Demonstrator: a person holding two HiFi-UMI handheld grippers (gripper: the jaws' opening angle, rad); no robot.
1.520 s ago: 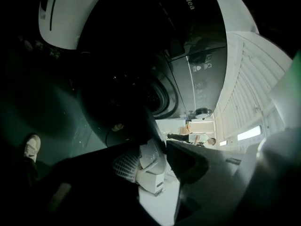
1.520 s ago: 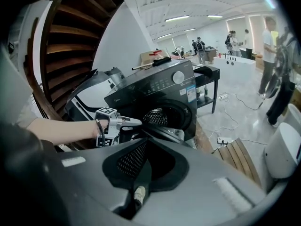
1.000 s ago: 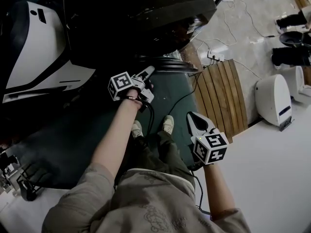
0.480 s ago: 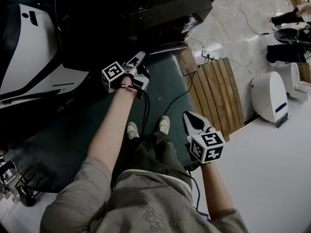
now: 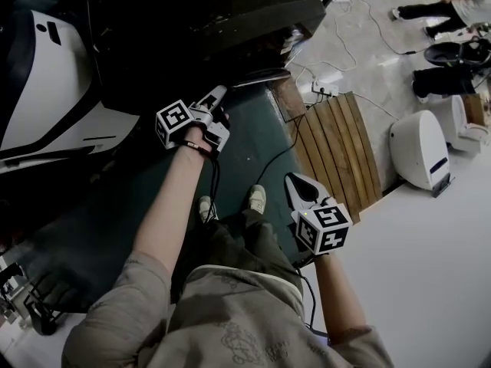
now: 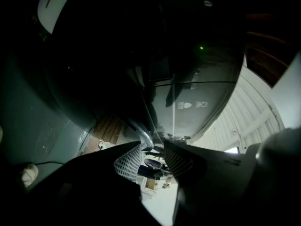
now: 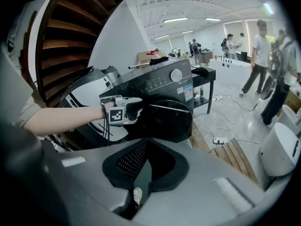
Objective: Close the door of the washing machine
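Note:
The black washing machine (image 5: pixel 199 14) stands ahead of me, and its control panel shows in the right gripper view (image 7: pixel 162 81). Its round dark door (image 7: pixel 164 121) hangs partly swung out, with its edge (image 5: pixel 259 76) over the green mat. My left gripper (image 5: pixel 218 93) is open, its tips at the door's chrome rim (image 6: pixel 141 133), which nothing grips. In the right gripper view this left gripper (image 7: pixel 134 106) rests against the door's left side. My right gripper (image 5: pixel 296 179) hangs low beside my right leg, shut and holding nothing.
A green mat (image 5: pixel 253 148) lies before the machine, and my shoes (image 5: pixel 258 197) stand on it. A slatted wooden board (image 5: pixel 341 148), a power strip (image 5: pixel 325 88) with cables and a white rounded device (image 5: pixel 418 150) lie to the right. A white-and-black unit (image 5: pixel 46 90) stands left. People (image 7: pixel 258 55) stand beyond.
My left gripper has moved forward toward the machine, staying at the door's edge, which now lies closer to the machine's front. The right gripper has barely moved.

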